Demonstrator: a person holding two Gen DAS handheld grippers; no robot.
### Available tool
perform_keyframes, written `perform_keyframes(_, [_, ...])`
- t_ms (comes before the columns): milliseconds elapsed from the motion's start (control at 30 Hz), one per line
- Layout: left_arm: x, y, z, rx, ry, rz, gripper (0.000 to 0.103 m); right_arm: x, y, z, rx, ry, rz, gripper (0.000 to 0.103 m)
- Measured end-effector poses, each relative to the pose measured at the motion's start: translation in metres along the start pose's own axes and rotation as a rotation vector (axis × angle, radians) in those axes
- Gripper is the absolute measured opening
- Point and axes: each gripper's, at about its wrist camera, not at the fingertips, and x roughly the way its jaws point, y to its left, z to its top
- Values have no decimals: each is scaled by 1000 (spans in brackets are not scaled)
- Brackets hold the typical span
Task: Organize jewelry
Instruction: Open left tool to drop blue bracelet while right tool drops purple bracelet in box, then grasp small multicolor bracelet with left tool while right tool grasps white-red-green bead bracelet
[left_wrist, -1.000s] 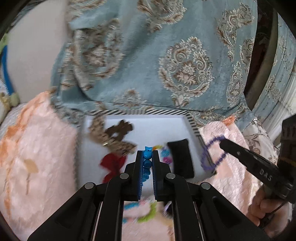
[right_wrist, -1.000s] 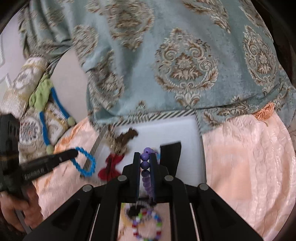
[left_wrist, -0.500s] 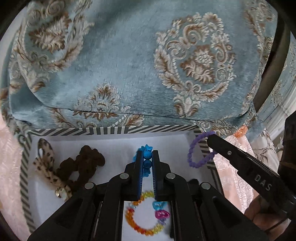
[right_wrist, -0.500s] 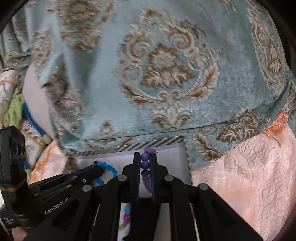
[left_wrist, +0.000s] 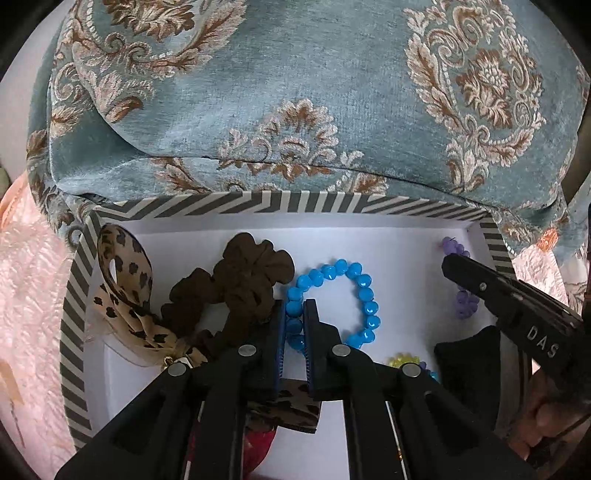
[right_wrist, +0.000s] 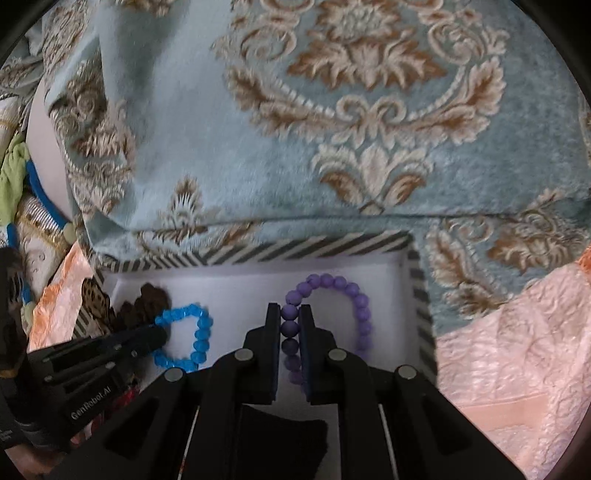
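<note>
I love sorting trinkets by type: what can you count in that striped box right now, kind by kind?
Bead bracelets: 3 (blue, purple, multicoloured)
Brown scrunchie: 1
Leopard-print ribbon: 1
Black pouch: 1
Red item, mostly hidden: 1
Total: 7

Ahead of the left gripper (left_wrist: 294, 325) the white box floor (left_wrist: 399, 258) lies bare up to the striped wall (left_wrist: 258, 203); a brown scrunchie (left_wrist: 243, 284) crowds its left, the right gripper (left_wrist: 458, 266) its right.
</note>
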Motion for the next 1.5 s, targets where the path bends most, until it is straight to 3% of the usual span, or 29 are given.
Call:
perform_keyframes(167, [-9, -11, -4, 20, -29, 1, 7, -8, -12, -1, 57, -23, 68, 15])
perform_keyframes(467, [-58, 4, -4, 13, -103, -44, 11, -48, -4, -5, 44, -88, 59, 16])
perform_keyframes(600, [-89, 17, -25, 62, -131, -8, 12, -83, 13, -26, -55, -110, 34, 16])
perform_keyframes(733, [-109, 38, -57, 70, -116, 30, 12, -122, 19, -62, -65, -127, 40, 16])
perform_keyframes(867, [-125, 50, -98, 47, -74, 33, 12, -144, 17, -102, -89, -81, -14, 16])
perform_keyframes(1067, [-134, 56, -138, 29, -39, 36, 12, -155, 1, -161, -34, 20, 31, 17])
perform_keyframes(1233, [-117, 48, -143, 49, 11, 27, 12, -146, 16, -180, -86, 92, 40, 28])
perform_keyframes(1433, [-97, 39, -147, 76, 62, 55, 12, -118, 28, -188, -154, 199, -6, 29])
perform_keyframes(1500, [-92, 38, -148, 79, 69, 59, 12, -116, 34, -191, -198, 194, -30, 29])
